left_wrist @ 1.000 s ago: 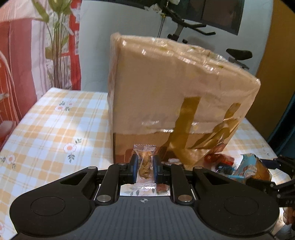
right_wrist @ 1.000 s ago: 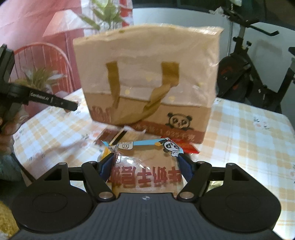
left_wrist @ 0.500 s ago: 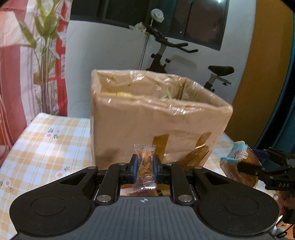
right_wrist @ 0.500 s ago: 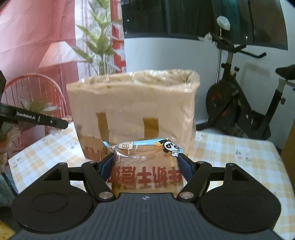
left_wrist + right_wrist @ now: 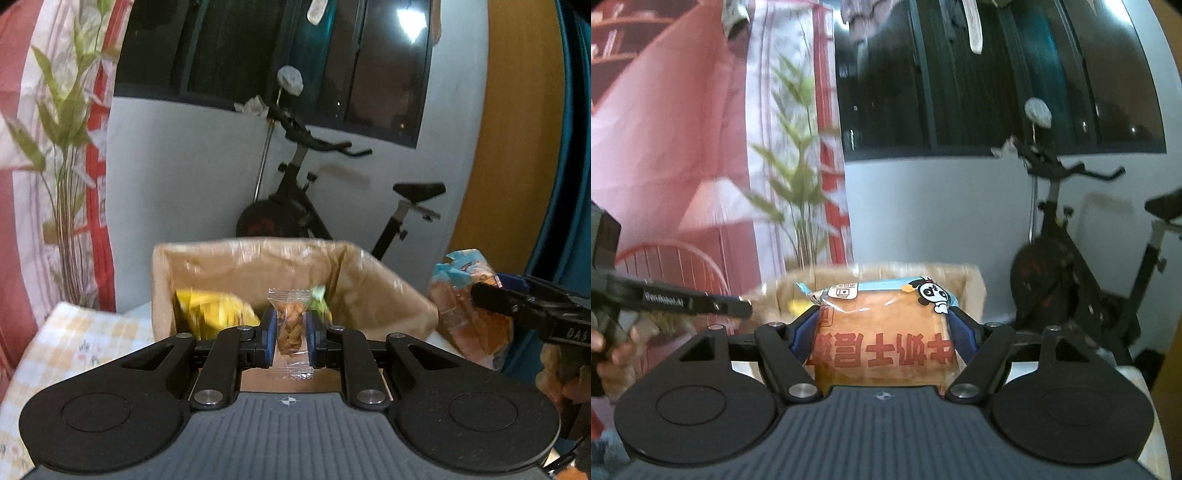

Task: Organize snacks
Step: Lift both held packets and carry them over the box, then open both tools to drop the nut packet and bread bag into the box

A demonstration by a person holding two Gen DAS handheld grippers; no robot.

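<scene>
The left gripper (image 5: 289, 334) was seen clamped on a small clear sachet of brown snack pieces (image 5: 290, 328), held upright between the blue pads, above the near rim of the open brown paper bag lined with clear film (image 5: 258, 266). The bag's lower walls were hidden behind the gripper body, and its rim was blurred. Inside, a yellow packet (image 5: 214, 314) could be made out only as a smear; a green scrap beside it could not be identified.

The right gripper (image 5: 882, 332) was seen gripping a wide clear-wrapped loaf of bread with red lettering and a panda sticker (image 5: 882, 332), held before the bag's top edge (image 5: 971, 280). The loaf's underside was cut off by the gripper body. A black exercise bike (image 5: 295, 206) was partly hidden behind the bag.
</scene>
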